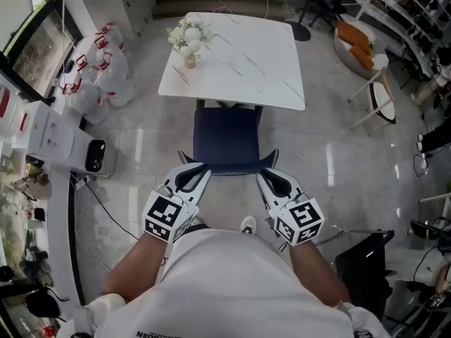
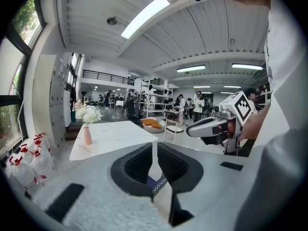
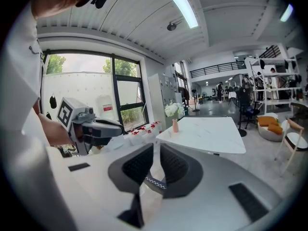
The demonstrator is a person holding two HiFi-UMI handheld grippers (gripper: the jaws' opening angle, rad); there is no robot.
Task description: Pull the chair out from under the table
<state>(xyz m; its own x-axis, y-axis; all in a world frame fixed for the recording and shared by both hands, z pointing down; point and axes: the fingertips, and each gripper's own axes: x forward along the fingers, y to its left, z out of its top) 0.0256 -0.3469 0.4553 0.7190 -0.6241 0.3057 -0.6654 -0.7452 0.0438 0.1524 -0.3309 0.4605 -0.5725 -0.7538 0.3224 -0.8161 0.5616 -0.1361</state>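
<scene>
Overhead, in the head view, the navy padded chair (image 1: 225,136) stood mostly out from under the square, white, marble-veined worktop (image 1: 239,55), with only its far edge at the worktop's rim. The left hand-held gripper (image 1: 203,172) and right hand-held gripper (image 1: 262,179) sat at the two corners of the chair's curved back. In the left gripper view, ribbed dark pads stood slightly parted, released, with the chair's zigzag-trimmed rim between them. The right gripper view showed the same loosened jaws astride that rim.
</scene>
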